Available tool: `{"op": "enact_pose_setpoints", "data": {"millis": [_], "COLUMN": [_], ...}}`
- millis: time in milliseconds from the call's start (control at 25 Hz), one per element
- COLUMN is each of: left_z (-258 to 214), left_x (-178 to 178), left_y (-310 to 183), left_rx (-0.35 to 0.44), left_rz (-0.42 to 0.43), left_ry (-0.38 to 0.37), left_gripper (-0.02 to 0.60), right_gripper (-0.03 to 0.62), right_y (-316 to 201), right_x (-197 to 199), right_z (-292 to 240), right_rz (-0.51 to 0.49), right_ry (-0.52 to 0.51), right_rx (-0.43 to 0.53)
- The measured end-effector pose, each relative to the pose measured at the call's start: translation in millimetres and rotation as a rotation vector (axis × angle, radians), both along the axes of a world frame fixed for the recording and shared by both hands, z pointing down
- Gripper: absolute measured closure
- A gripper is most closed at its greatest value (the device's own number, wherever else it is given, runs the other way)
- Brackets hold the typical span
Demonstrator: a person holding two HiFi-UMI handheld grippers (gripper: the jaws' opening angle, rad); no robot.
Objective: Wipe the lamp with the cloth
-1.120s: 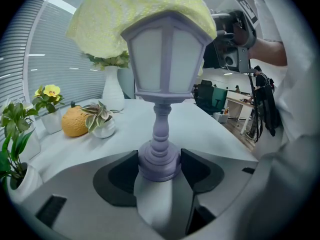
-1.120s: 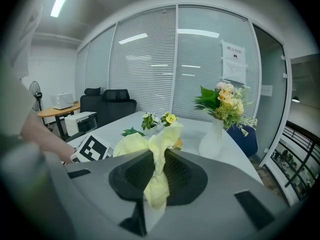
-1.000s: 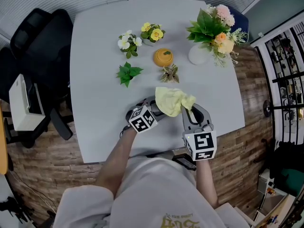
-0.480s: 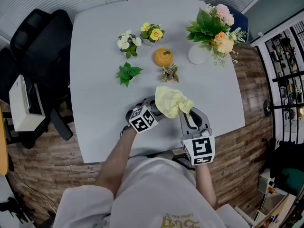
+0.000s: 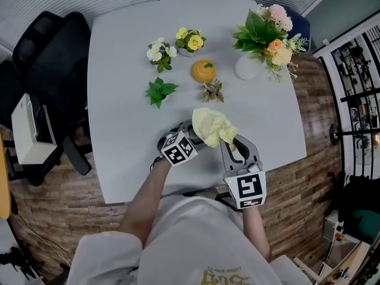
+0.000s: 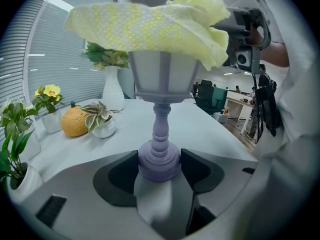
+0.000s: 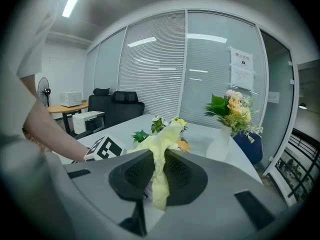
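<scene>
Left gripper (image 6: 159,169) is clamped on the round foot of a pale lilac lamp with a turned stem (image 6: 159,129), one dark pad pressed on each side of the base. The lamp stands upright near the front edge of the light grey surface (image 5: 119,100), right in front of the person. From the head view you barely see the lamp at all, because a soft yellow cloth (image 5: 211,125) is draped over the top of its white faceted shade and covers it.

Right gripper (image 7: 159,176) is closed on a fold of that same cloth (image 7: 162,139), which comes up in a strip out from between the jaws. In the head view the right gripper (image 5: 228,142) sits just to the right of the lamp, with the left gripper (image 5: 191,134) low on the other side, so they're pretty much side by side.

Further back on the surface there's a small striped-leaf plant in a white pot (image 5: 212,92), an orange fruit-shaped ornament (image 5: 203,71), a green leafy pot plant (image 5: 159,91), two little flower pots, one white (image 5: 160,53) and one yellow (image 5: 190,41), and a white vase with a big pink and orange bouquet (image 5: 248,69). A black office chair (image 5: 47,52) sits off to the left of the surface.
</scene>
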State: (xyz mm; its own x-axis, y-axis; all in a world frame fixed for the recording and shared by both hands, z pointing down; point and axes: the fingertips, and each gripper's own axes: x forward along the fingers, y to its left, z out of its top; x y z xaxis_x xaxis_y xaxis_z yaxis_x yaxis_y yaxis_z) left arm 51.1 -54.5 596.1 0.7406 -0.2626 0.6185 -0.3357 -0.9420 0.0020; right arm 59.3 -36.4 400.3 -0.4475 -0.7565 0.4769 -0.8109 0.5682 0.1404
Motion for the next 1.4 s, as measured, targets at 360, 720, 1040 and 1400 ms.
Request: {"op": "enact_pose_setpoints", "data": {"millis": [360,720,1040,1400], "left_z": [-0.1,0.2,0.2,-1.8], "left_x": [-0.1,0.1,0.3,-0.2], "left_y": [0.3,0.0,-0.1,0.5], "left_rx": [0.0,0.002,0.0,0.001], "left_rz": [0.0,0.0,0.0,0.001], "left_ry": [0.0,0.001,0.0,0.001], "left_gripper": [0.311,0.311,0.311,0.311], "right_gripper": [0.533,0.533,0.533,0.533], "right_y": [-2.5,-17.2,-36.4,-56.6], "right_x": [7.8,26.7,27.6,17.8], "right_z": [6.4,15.6,14.8,15.6], "right_rz": [0.024,0.075,0.061,-0.001], "right_ry": [-0.007,-0.082,-0.138,-0.229], "right_rx": [-0.014,-0.061,-0.085,-0.154]}}
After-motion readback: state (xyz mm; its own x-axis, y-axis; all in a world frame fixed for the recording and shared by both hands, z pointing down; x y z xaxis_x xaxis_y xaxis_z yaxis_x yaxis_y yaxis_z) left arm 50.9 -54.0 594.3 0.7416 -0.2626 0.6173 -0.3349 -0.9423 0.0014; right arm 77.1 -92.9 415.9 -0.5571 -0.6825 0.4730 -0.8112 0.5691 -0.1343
